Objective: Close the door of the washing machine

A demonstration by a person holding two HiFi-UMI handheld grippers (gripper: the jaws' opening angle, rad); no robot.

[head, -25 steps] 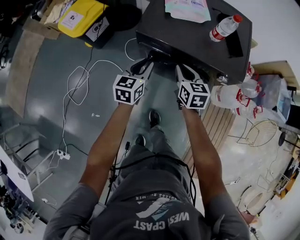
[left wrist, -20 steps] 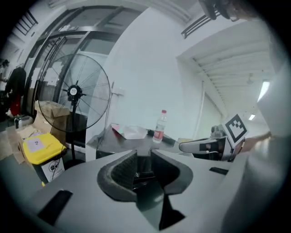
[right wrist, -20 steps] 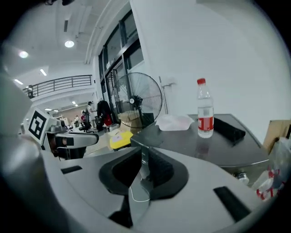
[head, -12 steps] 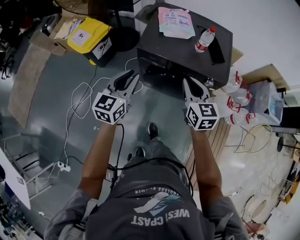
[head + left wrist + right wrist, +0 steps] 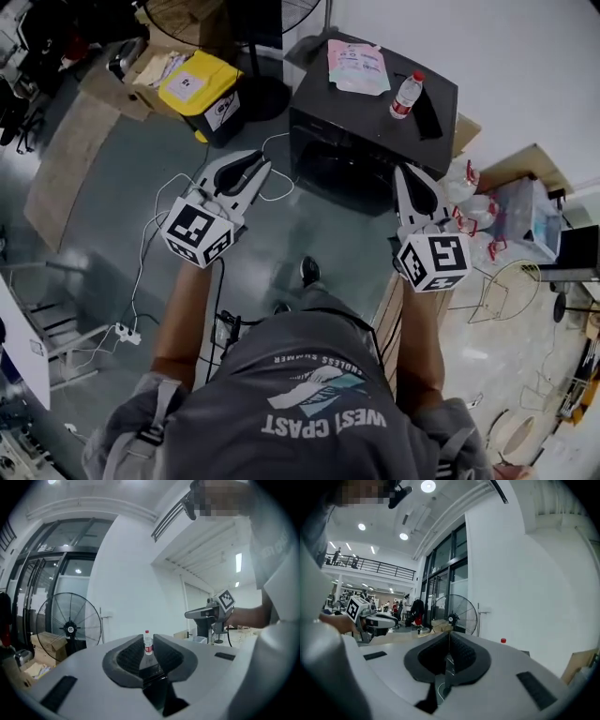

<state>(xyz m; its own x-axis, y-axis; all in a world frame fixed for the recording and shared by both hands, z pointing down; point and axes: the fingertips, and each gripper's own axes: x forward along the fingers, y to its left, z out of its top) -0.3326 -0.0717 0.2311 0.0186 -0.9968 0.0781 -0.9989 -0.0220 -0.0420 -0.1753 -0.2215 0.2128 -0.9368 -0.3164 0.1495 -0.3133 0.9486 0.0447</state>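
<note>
The black washing machine [image 5: 375, 122] stands at the top of the head view. Its front face [image 5: 339, 173] lies in shadow, so I cannot make out the door's edge. My left gripper [image 5: 246, 163] hangs left of the machine, apart from it. Its jaws have just been closing and keep a narrow gap with nothing between them. My right gripper [image 5: 411, 176] floats off the machine's right front corner, shut and empty. In the left gripper view the left gripper [image 5: 148, 640] points level at a far bottle [image 5: 148, 645]. The right gripper [image 5: 449, 637] also points level.
A water bottle [image 5: 405, 95], a pink packet [image 5: 356, 67] and a dark flat thing [image 5: 429, 111] lie on the machine's top. A yellow-lidded box [image 5: 199, 89] and white cables [image 5: 155, 220] are on the floor at left. Water jugs [image 5: 473, 211] stand at right, and a standing fan [image 5: 69, 628] stands behind.
Both grippers have drawn back from the machine's front, risen toward the camera and spread apart. The left one went left, the right one right.
</note>
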